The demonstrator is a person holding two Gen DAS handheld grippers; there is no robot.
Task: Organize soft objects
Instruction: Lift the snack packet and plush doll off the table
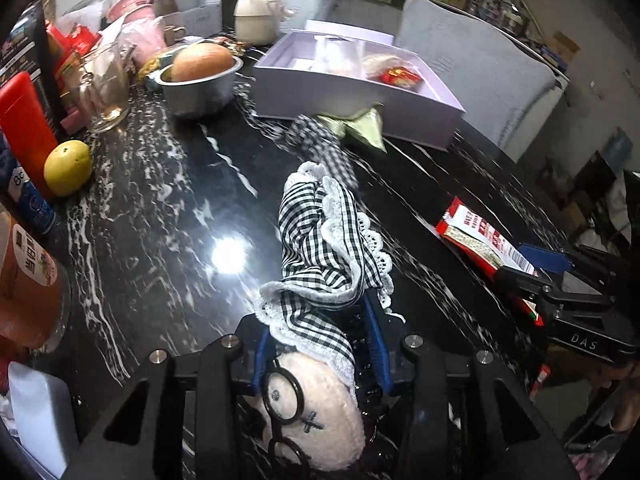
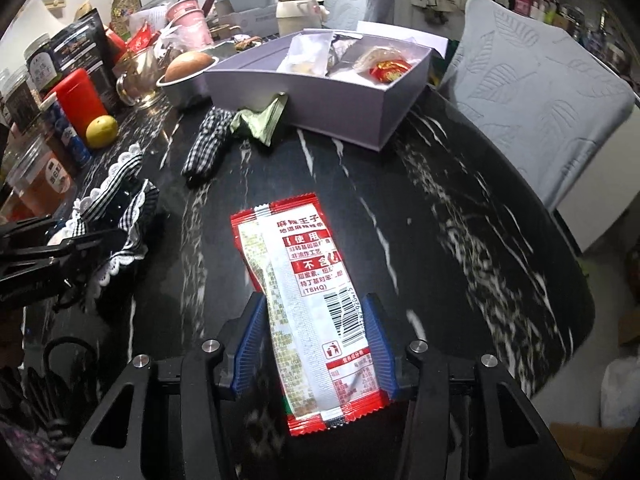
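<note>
Left wrist view shows a shallow lavender cardboard box (image 1: 352, 92) at 12 o'clock holding clear packets and a red sweet wrapper; a round metal bowl (image 1: 198, 90) at 11 o'clock carries a brown bun. The left hand-held gripper (image 1: 320, 344) is clamped on a cream plush doll in a black-and-white gingham dress (image 1: 320, 264). Right wrist view alone shows the right hand-held gripper (image 2: 312, 344), jaws closed against a red-and-white snack sachet (image 2: 308, 300) on the black marbled worktop (image 2: 460, 220); a green foil packet (image 2: 260, 120) lies against the box.
</note>
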